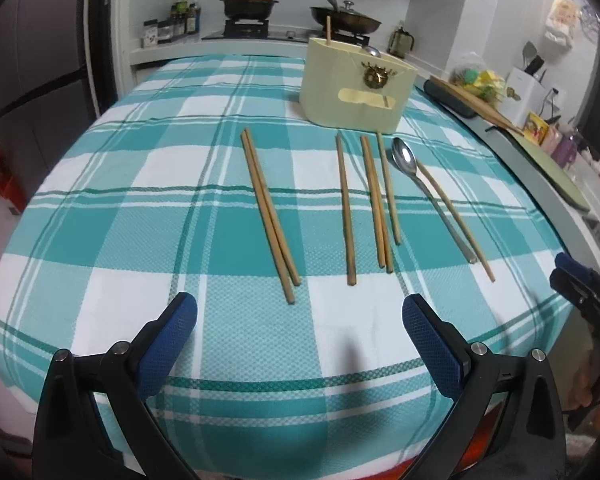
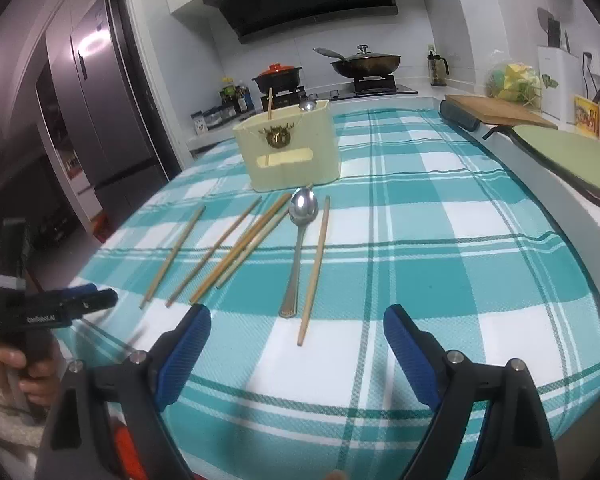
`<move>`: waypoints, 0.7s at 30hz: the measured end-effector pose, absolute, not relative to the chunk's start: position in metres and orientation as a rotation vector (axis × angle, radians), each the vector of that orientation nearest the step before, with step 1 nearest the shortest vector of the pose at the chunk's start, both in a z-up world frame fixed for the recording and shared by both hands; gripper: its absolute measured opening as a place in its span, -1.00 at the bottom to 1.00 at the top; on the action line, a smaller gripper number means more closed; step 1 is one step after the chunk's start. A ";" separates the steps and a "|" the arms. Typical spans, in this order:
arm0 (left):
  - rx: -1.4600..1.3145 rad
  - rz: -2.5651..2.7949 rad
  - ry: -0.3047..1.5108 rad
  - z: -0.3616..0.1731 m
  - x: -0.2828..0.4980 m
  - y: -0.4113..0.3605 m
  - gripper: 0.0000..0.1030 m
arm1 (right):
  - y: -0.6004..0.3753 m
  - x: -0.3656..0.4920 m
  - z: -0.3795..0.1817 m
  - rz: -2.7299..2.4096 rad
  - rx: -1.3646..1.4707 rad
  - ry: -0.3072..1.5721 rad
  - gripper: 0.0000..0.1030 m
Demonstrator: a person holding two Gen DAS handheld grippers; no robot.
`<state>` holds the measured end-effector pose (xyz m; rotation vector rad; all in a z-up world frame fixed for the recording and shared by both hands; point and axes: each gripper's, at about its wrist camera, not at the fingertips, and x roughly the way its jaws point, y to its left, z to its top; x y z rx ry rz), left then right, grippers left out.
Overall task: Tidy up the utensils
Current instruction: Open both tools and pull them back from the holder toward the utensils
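Several wooden chopsticks lie on the teal checked tablecloth [image 1: 140, 208]: a pair [image 1: 270, 216] at the left, more [image 1: 376, 208] in the middle, and one [image 2: 314, 270] beside a steel spoon [image 1: 405, 159] [image 2: 304, 208]. Behind them stands a cream utensil holder [image 1: 356, 88] [image 2: 290, 152] with one chopstick [image 1: 328, 30] and a spoon [image 1: 373, 53] upright in it. My left gripper [image 1: 300, 304] [image 2: 96, 298] hovers open above the near ends of the left chopsticks, with nothing between its fingers. My right gripper [image 2: 297, 314] [image 1: 580, 284] is open and empty just short of the spoon's handle.
A stove with a red-lidded pot [image 2: 278, 74] and a lidded pan [image 2: 366, 62] sits behind the table. A wooden cutting board [image 2: 496, 110] and a green mat [image 2: 572, 156] lie on the counter at the right. A fridge [image 2: 96, 120] stands at the left.
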<state>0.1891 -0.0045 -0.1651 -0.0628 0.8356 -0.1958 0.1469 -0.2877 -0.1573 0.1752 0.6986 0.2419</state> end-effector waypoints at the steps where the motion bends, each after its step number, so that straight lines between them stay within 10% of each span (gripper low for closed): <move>1: -0.058 -0.188 0.825 -0.165 0.187 -0.006 0.99 | -0.286 0.144 -0.163 0.229 0.150 0.714 0.75; 21: -0.061 -0.093 0.897 -0.205 0.200 0.002 0.98 | -0.263 0.154 -0.209 0.103 0.056 0.896 0.75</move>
